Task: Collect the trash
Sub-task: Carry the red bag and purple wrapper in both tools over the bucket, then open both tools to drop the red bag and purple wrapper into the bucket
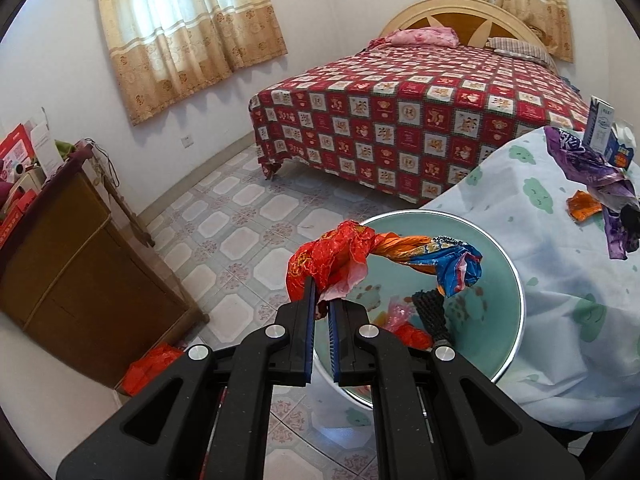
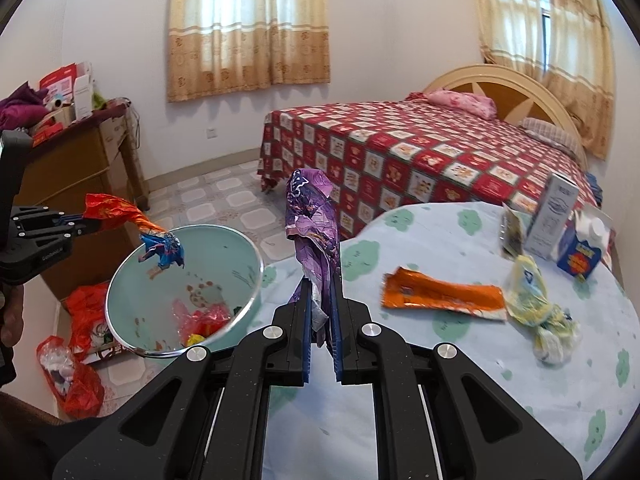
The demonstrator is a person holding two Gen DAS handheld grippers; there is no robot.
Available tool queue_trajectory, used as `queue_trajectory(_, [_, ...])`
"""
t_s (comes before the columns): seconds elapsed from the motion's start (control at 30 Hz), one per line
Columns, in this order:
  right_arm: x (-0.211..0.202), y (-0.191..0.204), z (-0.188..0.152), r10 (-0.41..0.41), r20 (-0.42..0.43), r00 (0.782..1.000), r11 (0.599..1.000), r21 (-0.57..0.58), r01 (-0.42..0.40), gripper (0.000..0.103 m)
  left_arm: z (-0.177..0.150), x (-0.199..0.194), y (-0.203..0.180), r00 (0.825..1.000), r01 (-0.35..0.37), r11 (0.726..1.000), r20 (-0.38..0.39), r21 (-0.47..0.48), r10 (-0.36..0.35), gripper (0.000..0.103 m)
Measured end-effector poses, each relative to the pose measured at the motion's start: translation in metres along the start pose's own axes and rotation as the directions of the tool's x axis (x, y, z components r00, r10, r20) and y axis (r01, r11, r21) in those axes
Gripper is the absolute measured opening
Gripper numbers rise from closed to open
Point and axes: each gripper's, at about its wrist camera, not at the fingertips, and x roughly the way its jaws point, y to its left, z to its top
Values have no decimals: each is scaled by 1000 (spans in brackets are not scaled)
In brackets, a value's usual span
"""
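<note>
A bedroom with a tiled floor, and nearest to hand a round table point(image 2: 460, 380) under a pale cloth printed with green clouds. The right gripper point(image 2: 320, 300) is clamped on a crumpled purple wrapper point(image 2: 312, 216), held clear above the cloth, probably so it can swing across to the bin. Just off the table's edge stands the pale green bin point(image 2: 132, 280) (already holding some scraps), set low and close so trash can drop straight in. Over its mouth the left gripper point(image 1: 320, 300) is pinched tight on a twisted red-and-blue wrapper point(image 1: 384, 256), which dangles above the opening, ready to let go. An orange wrapper point(image 2: 444, 298) and a knotted yellow bag point(image 2: 536, 308) lie uncollected on the cloth. Farther off stands the bed point(image 2: 400, 152) with its red checked cover.
</note>
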Motion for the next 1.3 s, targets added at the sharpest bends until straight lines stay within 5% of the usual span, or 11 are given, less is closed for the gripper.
queue_trajectory(0.8, [26,43,10,88,-23,996,992,-87,-89,9,-9,9,15,997,-78,997,-26,-14,77,6])
queue_trajectory(1.3, [32,57,10,125,-36,991,985,-118,-129,9,-7,11,15,999,-30,999,-34,-29,29,12])
